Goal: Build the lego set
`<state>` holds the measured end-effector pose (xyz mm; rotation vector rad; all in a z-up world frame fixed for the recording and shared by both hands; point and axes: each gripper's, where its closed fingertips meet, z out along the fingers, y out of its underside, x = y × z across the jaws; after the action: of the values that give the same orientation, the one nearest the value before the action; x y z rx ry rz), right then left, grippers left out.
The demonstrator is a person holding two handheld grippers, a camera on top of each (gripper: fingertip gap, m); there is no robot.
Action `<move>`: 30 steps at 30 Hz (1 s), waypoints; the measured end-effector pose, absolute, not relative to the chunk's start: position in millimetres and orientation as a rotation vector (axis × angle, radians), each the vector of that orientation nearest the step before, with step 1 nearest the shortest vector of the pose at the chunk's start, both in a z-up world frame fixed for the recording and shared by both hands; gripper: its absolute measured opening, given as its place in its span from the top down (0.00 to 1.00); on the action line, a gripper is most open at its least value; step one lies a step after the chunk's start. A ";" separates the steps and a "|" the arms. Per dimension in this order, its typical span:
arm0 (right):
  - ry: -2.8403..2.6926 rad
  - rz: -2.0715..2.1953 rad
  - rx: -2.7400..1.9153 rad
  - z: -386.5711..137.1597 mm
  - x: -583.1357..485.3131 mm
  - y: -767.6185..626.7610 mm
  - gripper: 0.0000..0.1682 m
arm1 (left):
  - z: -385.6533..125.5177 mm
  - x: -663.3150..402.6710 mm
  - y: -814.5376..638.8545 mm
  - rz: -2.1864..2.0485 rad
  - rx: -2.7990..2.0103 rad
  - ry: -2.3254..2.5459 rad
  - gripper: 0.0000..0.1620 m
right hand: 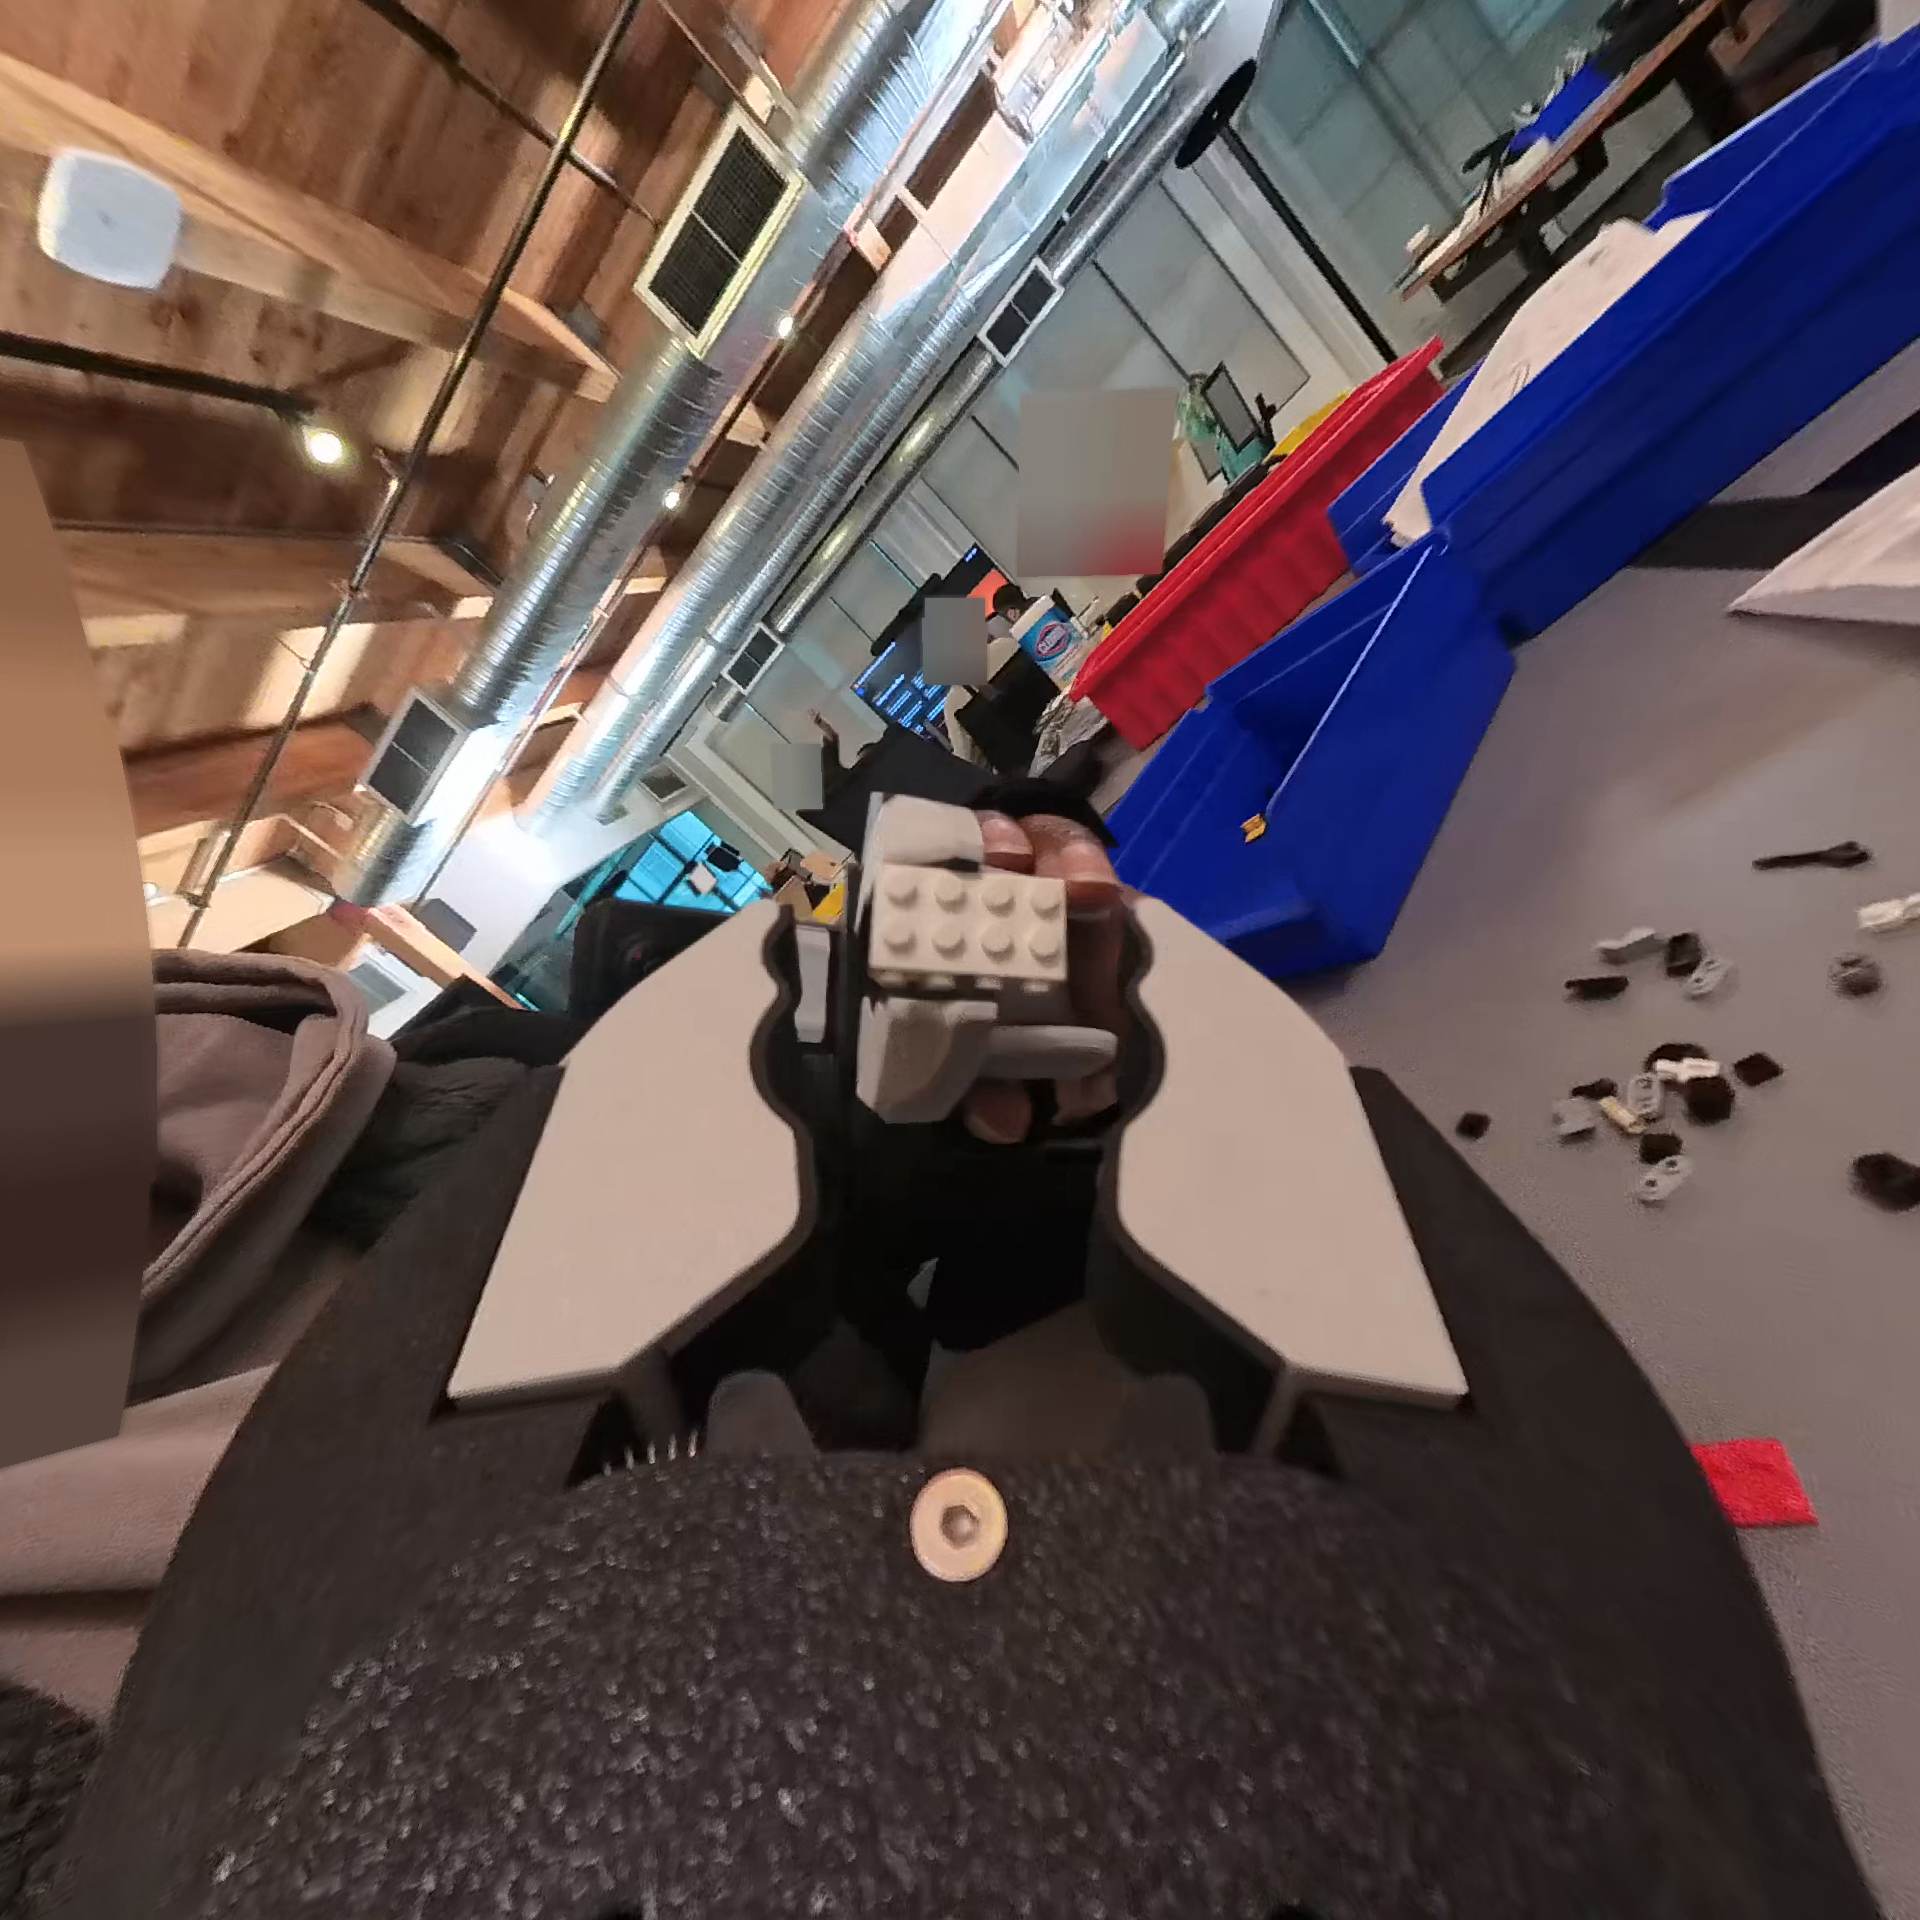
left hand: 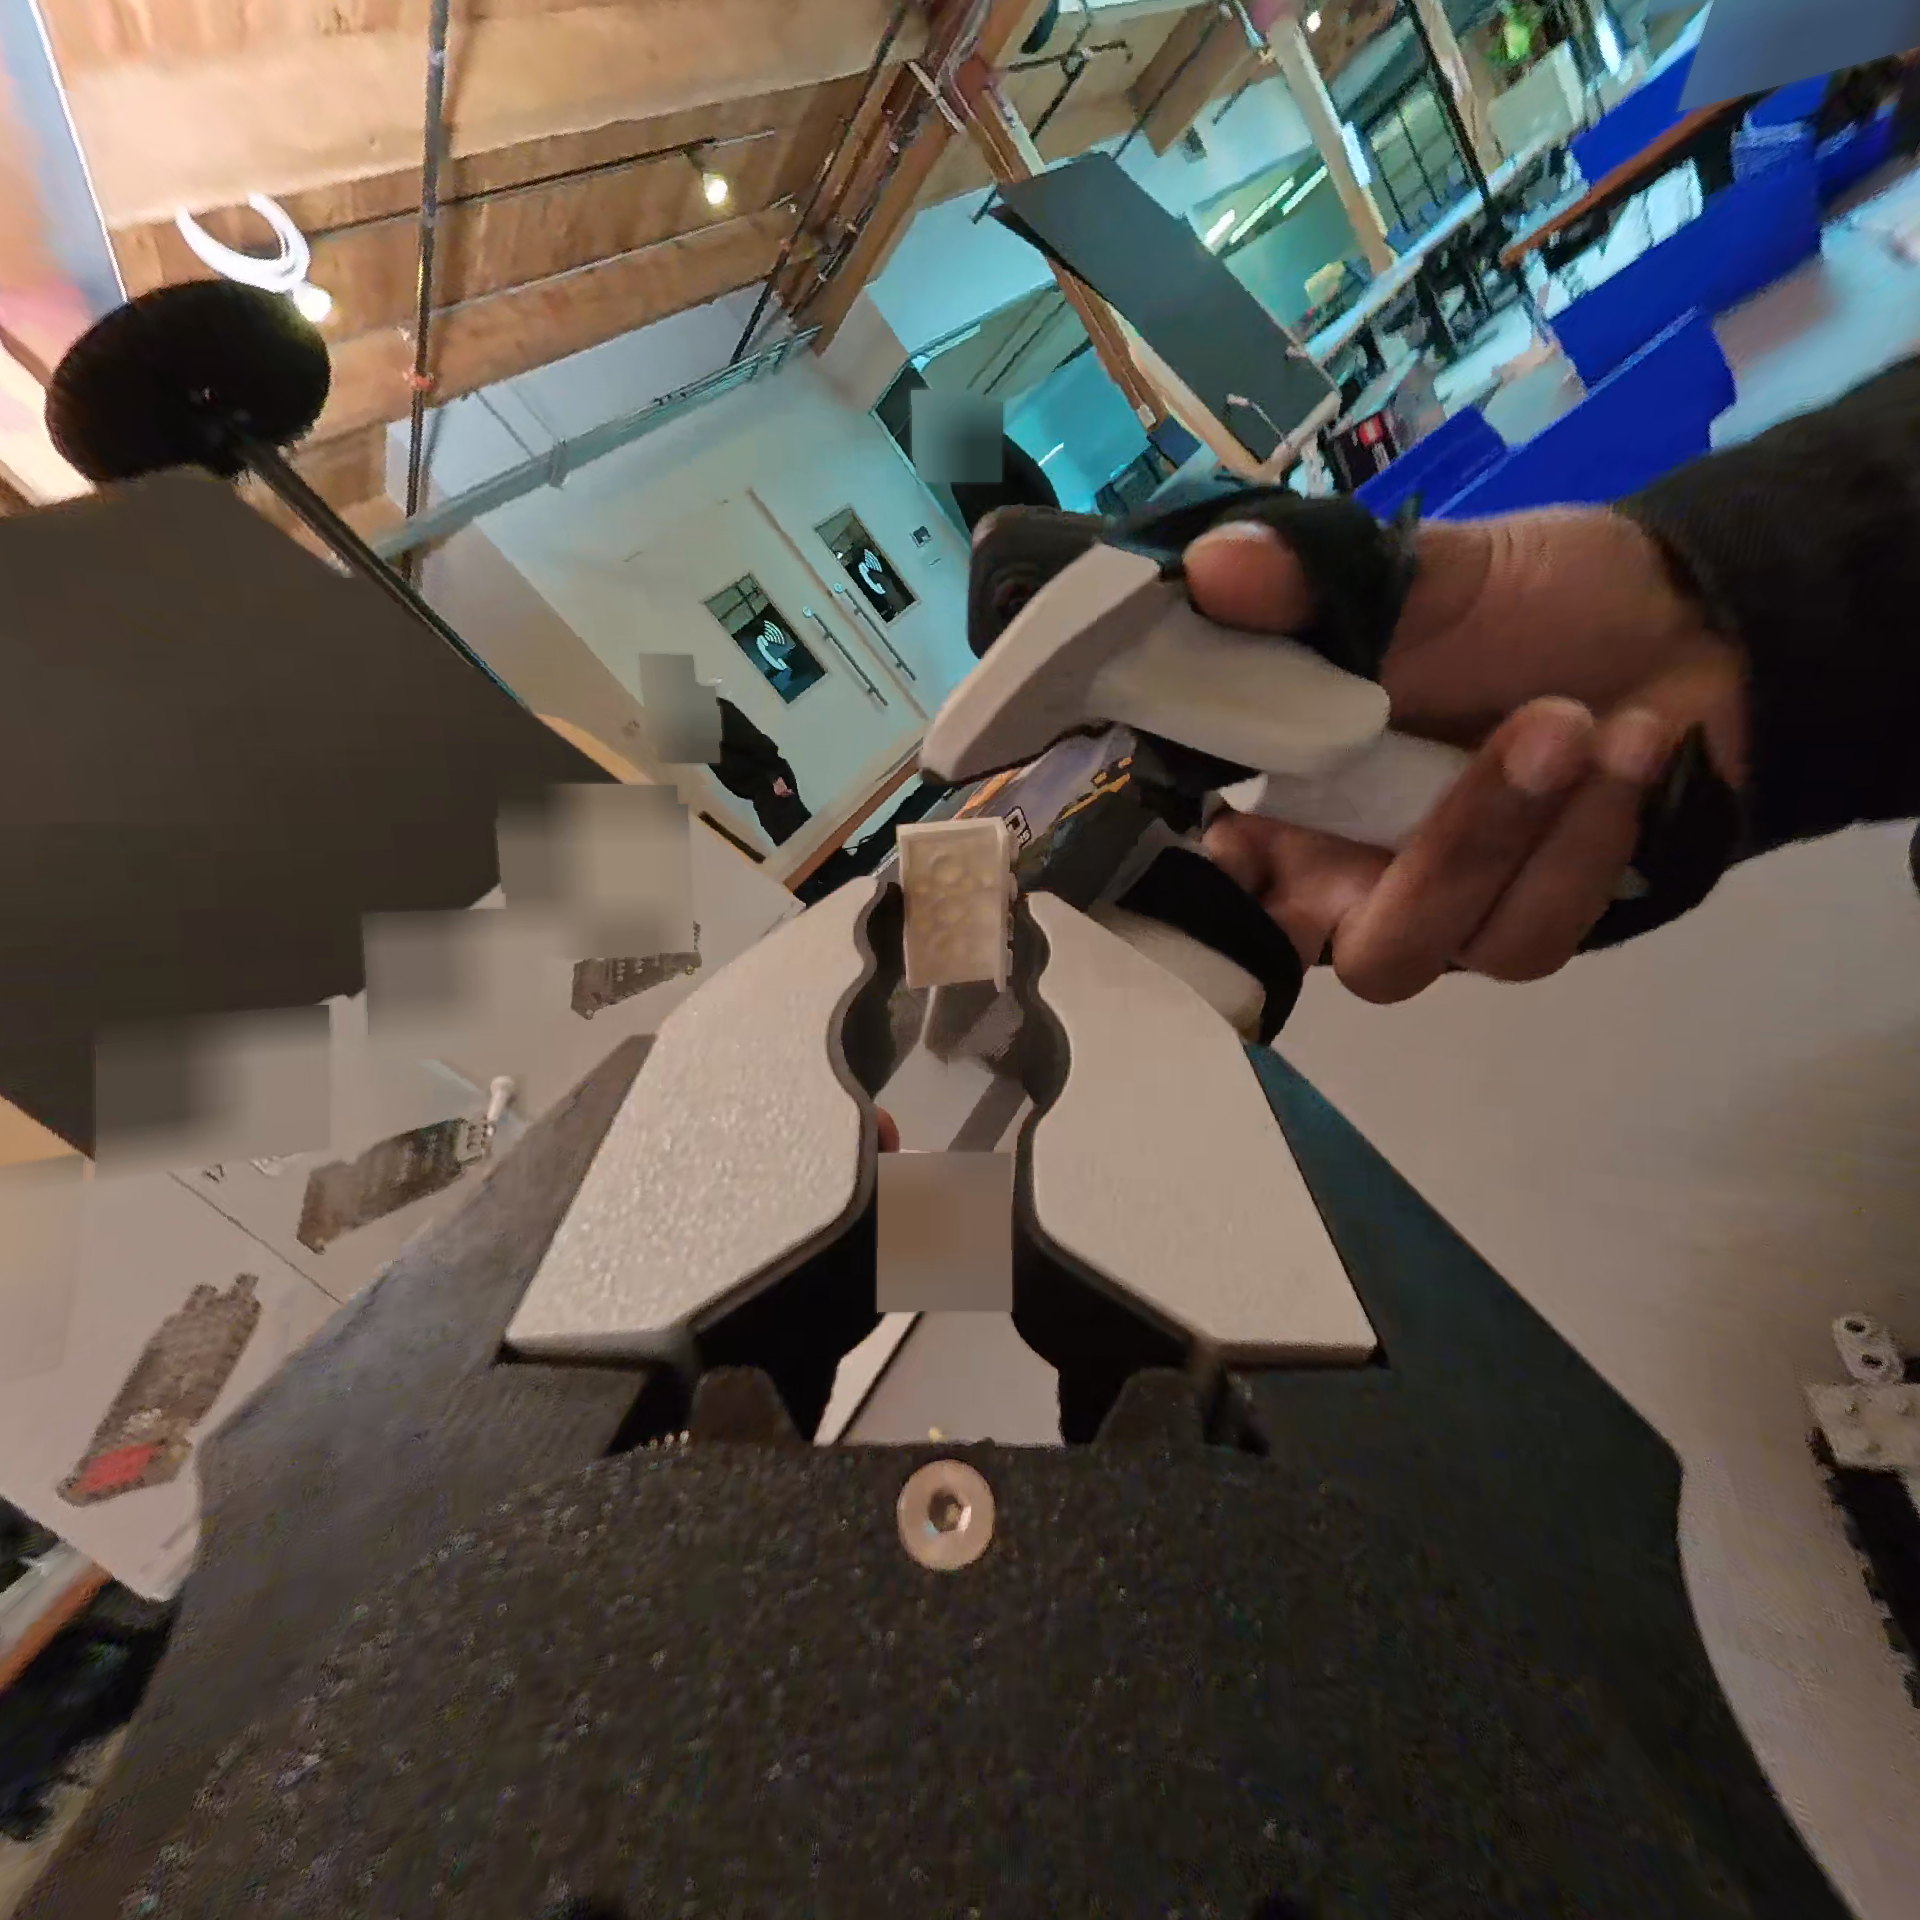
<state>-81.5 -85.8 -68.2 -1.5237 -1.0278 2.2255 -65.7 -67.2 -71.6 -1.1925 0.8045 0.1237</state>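
My left gripper (left hand: 956, 914) is shut on a light grey two-by-four brick (left hand: 954, 902), held up in the air with its studs facing the camera. The same brick (right hand: 971, 923) shows in the right wrist view, clamped between the left gripper's white fingers (right hand: 920, 1065). My right gripper (right hand: 956, 935) is open, its jaws wide apart, pointing at the brick from close by. In the left wrist view the right gripper's white fingers (left hand: 1049, 665), held by a gloved hand (left hand: 1507, 727), hover just above the brick.
Loose small black and grey pieces (right hand: 1662, 1091) lie on the grey table (right hand: 1558, 1351) at right. Blue bins (right hand: 1351, 748) and a red bin (right hand: 1247, 582) stand behind. Instruction sheets (left hand: 395, 1184) lie at left; a partly built assembly (left hand: 1870, 1455) lies at right. The grippers are tip to tip, or close to it. Left tips and right tips are each some 20 cm from the partly built assembly (left hand: 1870, 1455).
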 end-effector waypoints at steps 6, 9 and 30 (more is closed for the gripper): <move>-1.120 2.159 -1.504 -68.8 -70.8 -100.0 0.79 | -70.3 -49.5 -80.2 0.248 -1.093 0.893 0.88; -1.169 2.090 -1.478 -69.6 -67.0 -102.9 0.79 | -71.7 -46.7 -83.7 0.247 -1.086 0.897 0.87; -2.216 0.517 -1.382 -274.0 -27.8 -22.6 0.79 | -154.4 -116.6 -54.3 -0.357 -1.707 0.499 0.99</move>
<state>-27.8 -22.6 -274.0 -1.3817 -2.2158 0.5166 -116.6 -54.3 -154.4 -1.7072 0.4995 -0.3569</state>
